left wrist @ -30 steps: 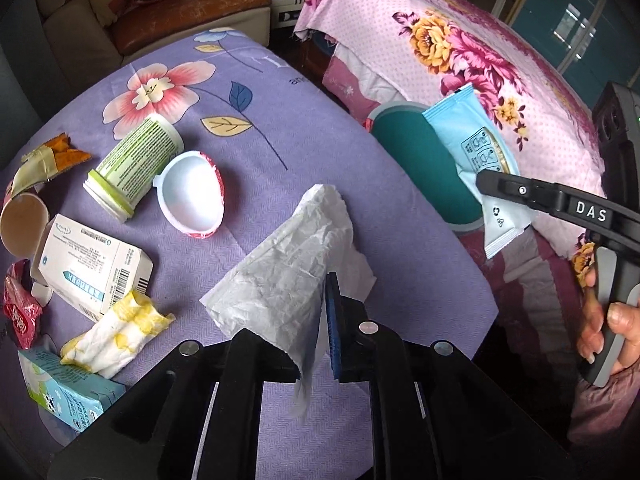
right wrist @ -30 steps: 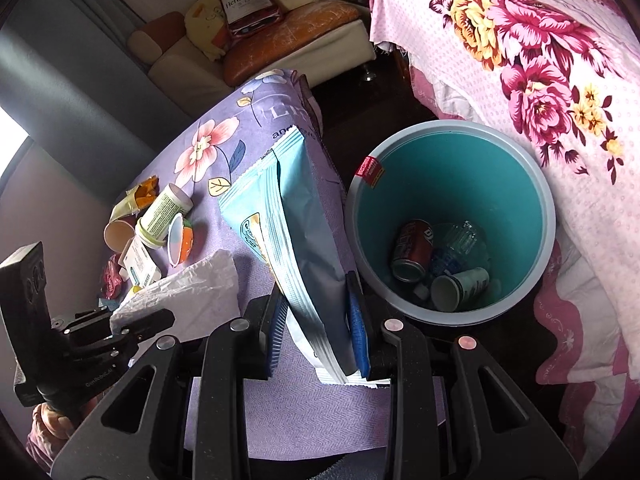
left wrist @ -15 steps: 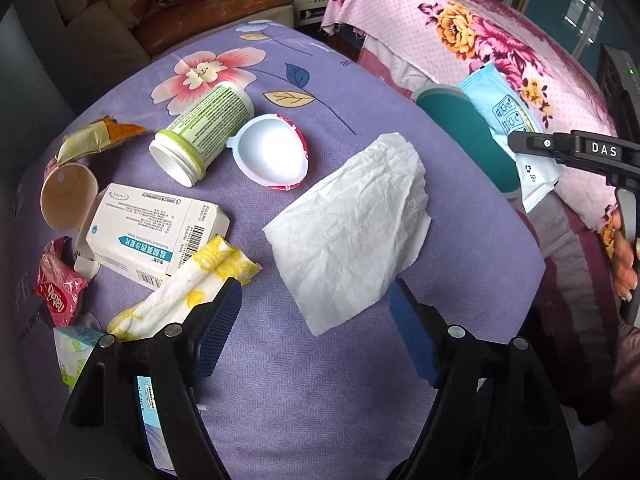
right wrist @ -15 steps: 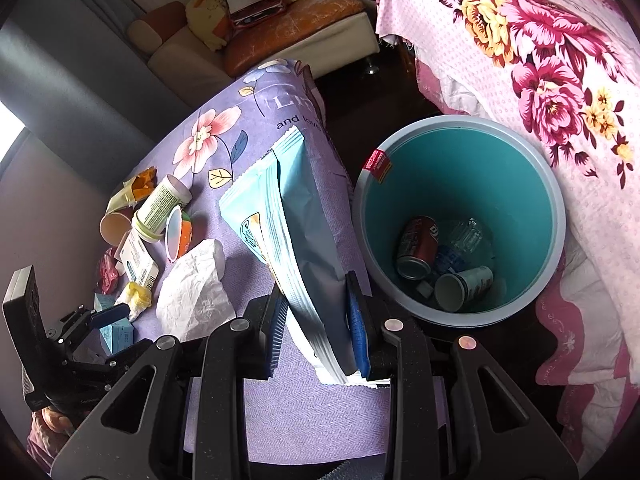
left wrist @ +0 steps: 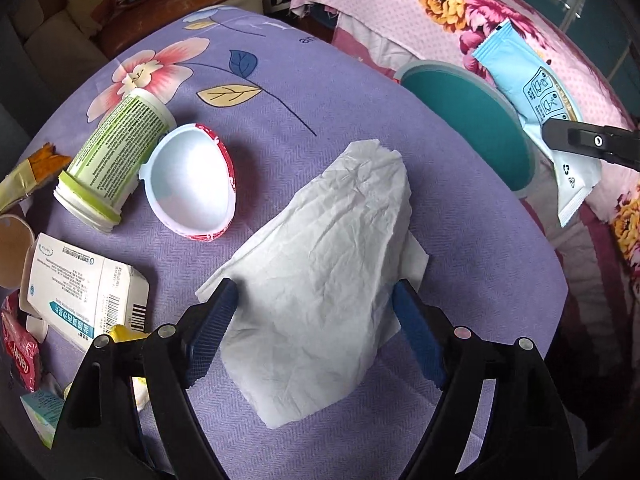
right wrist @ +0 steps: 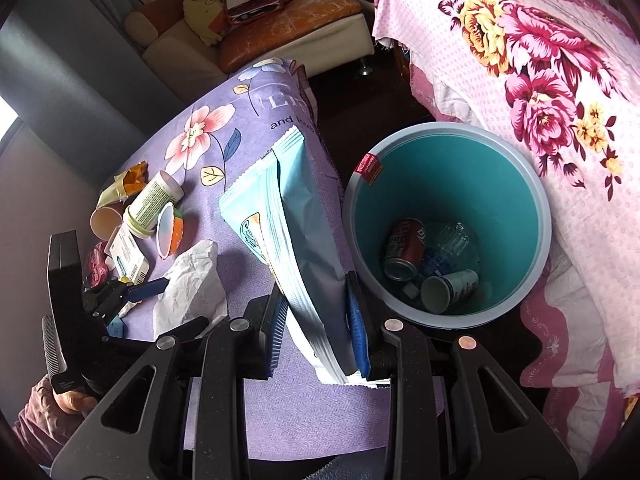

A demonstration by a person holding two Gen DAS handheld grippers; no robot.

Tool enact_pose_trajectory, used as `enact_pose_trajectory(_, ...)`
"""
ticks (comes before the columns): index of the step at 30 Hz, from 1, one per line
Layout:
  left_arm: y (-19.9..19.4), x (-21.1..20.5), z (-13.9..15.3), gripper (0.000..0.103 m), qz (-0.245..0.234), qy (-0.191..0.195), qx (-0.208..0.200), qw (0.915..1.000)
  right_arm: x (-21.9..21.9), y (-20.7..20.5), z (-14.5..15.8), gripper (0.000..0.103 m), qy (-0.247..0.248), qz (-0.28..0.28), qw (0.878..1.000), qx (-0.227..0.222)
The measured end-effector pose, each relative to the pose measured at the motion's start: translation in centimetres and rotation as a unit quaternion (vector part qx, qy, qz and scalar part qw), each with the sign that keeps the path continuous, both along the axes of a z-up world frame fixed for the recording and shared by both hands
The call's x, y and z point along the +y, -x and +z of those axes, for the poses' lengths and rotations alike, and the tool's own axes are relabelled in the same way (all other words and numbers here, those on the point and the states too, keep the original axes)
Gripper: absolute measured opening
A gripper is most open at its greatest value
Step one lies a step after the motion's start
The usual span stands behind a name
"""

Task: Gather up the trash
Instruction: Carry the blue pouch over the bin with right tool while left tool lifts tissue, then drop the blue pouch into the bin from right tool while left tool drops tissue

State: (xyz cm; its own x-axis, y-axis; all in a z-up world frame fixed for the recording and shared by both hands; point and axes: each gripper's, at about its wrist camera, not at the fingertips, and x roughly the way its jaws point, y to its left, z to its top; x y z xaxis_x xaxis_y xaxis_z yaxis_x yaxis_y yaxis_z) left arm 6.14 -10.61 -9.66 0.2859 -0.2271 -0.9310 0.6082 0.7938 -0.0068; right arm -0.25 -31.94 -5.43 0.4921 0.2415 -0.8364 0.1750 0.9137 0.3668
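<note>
My left gripper (left wrist: 316, 320) is open, its blue pads on either side of a crumpled white tissue (left wrist: 328, 264) that lies on the purple tablecloth (left wrist: 320, 100). My right gripper (right wrist: 318, 320) is shut on a light blue snack bag (right wrist: 288, 216) and holds it upright just left of the teal trash bin (right wrist: 448, 184). The bin holds a red can (right wrist: 404, 248), a paper cup and a clear bottle. In the left wrist view the bag (left wrist: 528, 92) hangs over the bin's (left wrist: 464, 116) far rim.
On the table's left lie a green-labelled tub (left wrist: 116, 148), a white bowl-shaped cup (left wrist: 192, 184), a white medicine box (left wrist: 80, 288), a paper cup (left wrist: 12, 252) and wrappers. A pink floral bedspread (right wrist: 540, 80) lies behind the bin. A sofa (right wrist: 280, 20) stands far back.
My left gripper let go of the tissue, opened wide, and has now come down around it again. My right gripper keeps the snack bag by the bin, nearly still.
</note>
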Motion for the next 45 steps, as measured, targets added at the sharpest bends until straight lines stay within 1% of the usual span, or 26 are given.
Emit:
enact_pose_trajectory(2,0.0,0.1,0.1,0.074,0.003,0.002,-0.003,1.0,0.0,-0.1,-0.2,0.027,0.001,0.0,1.0,0.003)
enact_pose_trajectory(4,-0.3,0.3,0.5,0.054,0.012,0.004,-0.006,0.9999,0.0,-0.2,-0.3,0.027,0.002,0.0,1.0,0.005)
enact_pose_trajectory(5,-0.5,0.4,0.6,0.048,0.017,0.006,-0.006,0.9998,0.1,-0.3,-0.4,0.027,0.002,0.0,1.0,0.006)
enact_pose_trajectory(6,-0.8,0.5,0.7,0.038,0.023,0.006,-0.005,0.9997,0.2,-0.3,-0.4,0.027,0.004,0.002,1.0,0.007)
enact_pose_trajectory(7,-1.1,0.7,0.8,0.031,0.032,0.006,-0.004,0.9995,0.2,-0.4,-0.5,0.027,0.006,0.003,1.0,0.007)
enact_pose_trajectory(8,-1.3,0.8,0.9,0.028,0.041,0.007,-0.002,0.9991,0.3,-0.4,-0.4,0.027,0.01,0.005,1.0,0.008)
enact_pose_trajectory(10,-1.6,0.7,1.1,0.019,0.053,0.011,0.002,0.9986,0.4,-0.4,-0.3,0.027,0.017,0.006,1.0,0.006)
enact_pose_trajectory(12,-1.5,0.4,1.6,0.015,0.056,0.017,0.002,0.9983,0.4,-0.4,-0.1,0.027,0.021,0.006,1.0,0.004)
enact_pose_trajectory(14,-1.4,0.0,2.3,0.014,0.058,0.024,0.001,0.998,0.1,-0.3,0.1,0.027,0.023,0.004,1.0,0.001)
enact_pose_trajectory(21,-0.7,-3.6,5.3,0.014,0.028,0.052,-0.018,0.9981,-1.7,0.0,0.5,0.027,0.026,-0.02,0.999,-0.006)
enact_pose_trajectory(26,-1.1,-7.1,6.0,0.014,0.012,0.062,-0.023,0.9978,-3.7,0.6,0.4,0.027,0.033,-0.042,0.999,-0.006)
enact_pose_trajectory(30,-1.3,-10.6,6.1,0.014,-0.011,0.062,-0.028,0.9976,-5.8,1.1,0.3,0.027,0.039,-0.064,0.997,-0.005)
enact_pose_trajectory(36,-1.6,-15.3,5.1,0.014,-0.043,0.06,-0.017,0.9971,-9.1,1.5,-0.4,0.027,0.043,-0.099,0.994,0.001)
enact_pose_trajectory(41,-2.3,-17.9,4.0,0.014,-0.052,0.057,-0.006,0.997,-10.9,1.7,-1.3,0.027,0.042,-0.116,0.992,0.01)
enact_pose_trajectory(45,-3.1,-19.1,3.5,0.015,-0.05,0.061,0.006,0.9969,-11.7,1.8,-2.0,0.027,0.037,-0.122,0.992,0.016)
